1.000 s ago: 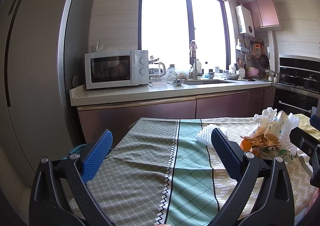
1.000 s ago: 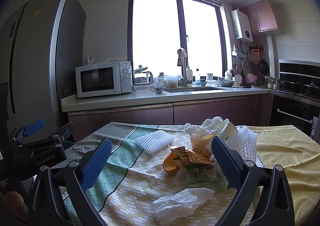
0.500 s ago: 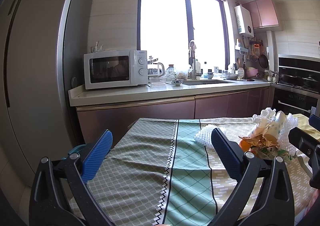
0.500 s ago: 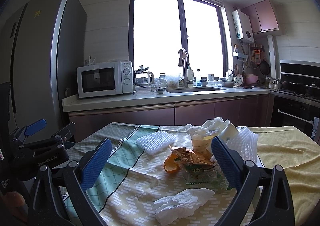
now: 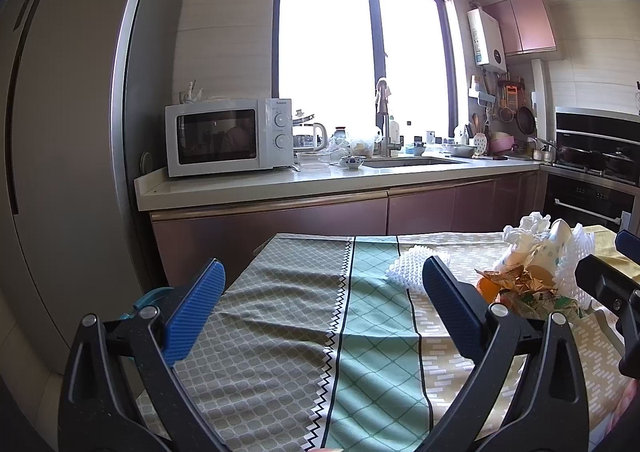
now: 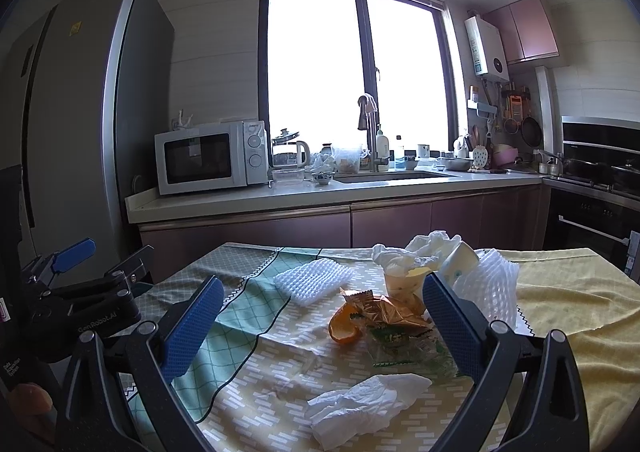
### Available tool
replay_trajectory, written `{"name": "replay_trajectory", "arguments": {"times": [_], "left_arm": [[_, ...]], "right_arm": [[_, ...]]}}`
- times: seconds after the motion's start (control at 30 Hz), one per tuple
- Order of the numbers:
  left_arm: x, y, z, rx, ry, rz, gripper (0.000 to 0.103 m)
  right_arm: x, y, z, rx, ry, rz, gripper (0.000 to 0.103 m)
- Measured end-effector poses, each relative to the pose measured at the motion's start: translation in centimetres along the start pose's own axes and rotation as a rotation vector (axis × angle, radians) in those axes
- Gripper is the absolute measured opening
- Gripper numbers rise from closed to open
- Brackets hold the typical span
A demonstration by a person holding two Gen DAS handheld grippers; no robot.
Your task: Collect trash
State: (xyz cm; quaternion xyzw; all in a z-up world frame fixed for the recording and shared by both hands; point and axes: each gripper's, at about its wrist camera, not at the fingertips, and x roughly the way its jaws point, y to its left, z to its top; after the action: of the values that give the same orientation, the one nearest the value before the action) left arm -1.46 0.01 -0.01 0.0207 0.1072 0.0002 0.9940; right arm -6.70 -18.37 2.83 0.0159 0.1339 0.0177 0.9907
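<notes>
Trash lies in a heap on the patterned tablecloth [image 6: 256,368]: a crumpled white tissue [image 6: 360,404] nearest me, an orange peel [image 6: 344,328], a gold wrapper [image 6: 388,312], a clear green-printed packet [image 6: 408,348], a paper cup [image 6: 404,280] stuffed with tissue, a tipped cup [image 6: 460,264], a white foam net [image 6: 492,284] and a flat foam pad [image 6: 312,280]. My right gripper [image 6: 320,328] hovers open over the heap, holding nothing. My left gripper [image 5: 320,308] is open above bare cloth [image 5: 280,316], left of the heap [image 5: 524,276]; the foam pad [image 5: 408,268] lies ahead.
Beyond the table runs a kitchen counter [image 5: 320,183] with a microwave [image 5: 228,135], kettle, sink and faucet under a bright window. A tall fridge [image 5: 60,123] stands on the left, an oven [image 6: 596,211] on the right. A blue bin rim [image 5: 156,298] shows beside the table's left edge.
Both views have shifted only slightly, drifting a little; the trash has not moved and both grippers stay open.
</notes>
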Motion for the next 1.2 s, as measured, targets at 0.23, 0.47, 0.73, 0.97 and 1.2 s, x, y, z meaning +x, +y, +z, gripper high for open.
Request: {"name": "replay_trajectory", "arguments": {"times": [0.23, 0.47, 0.73, 0.97, 1.2], "left_arm": [[0.7, -0.3, -0.4, 0.004, 0.027, -0.027, 0.097], [2.2, -1.6, -1.3, 0.029, 0.094, -0.106, 0.097], [5.5, -4.0, -2.4, 0.077, 0.199, -0.187, 0.097], [12.4, -6.6, -2.2, 0.180, 0.323, -0.223, 0.097], [20.5, -8.9, -0.9, 0.206, 0.446, -0.266, 0.092]], "right_arm": [[0.2, -1.1, -0.6, 0.021, 0.045, 0.011, 0.096], [1.3, -3.7, -2.8, 0.065, 0.184, -0.009, 0.096], [3.5, -5.7, -5.6, 0.137, 0.348, 0.034, 0.079], [5.0, -6.4, -6.8, 0.195, 0.407, 0.088, 0.057], [5.8, -7.1, -7.1, 0.239, 0.430, 0.145, 0.040]]}}
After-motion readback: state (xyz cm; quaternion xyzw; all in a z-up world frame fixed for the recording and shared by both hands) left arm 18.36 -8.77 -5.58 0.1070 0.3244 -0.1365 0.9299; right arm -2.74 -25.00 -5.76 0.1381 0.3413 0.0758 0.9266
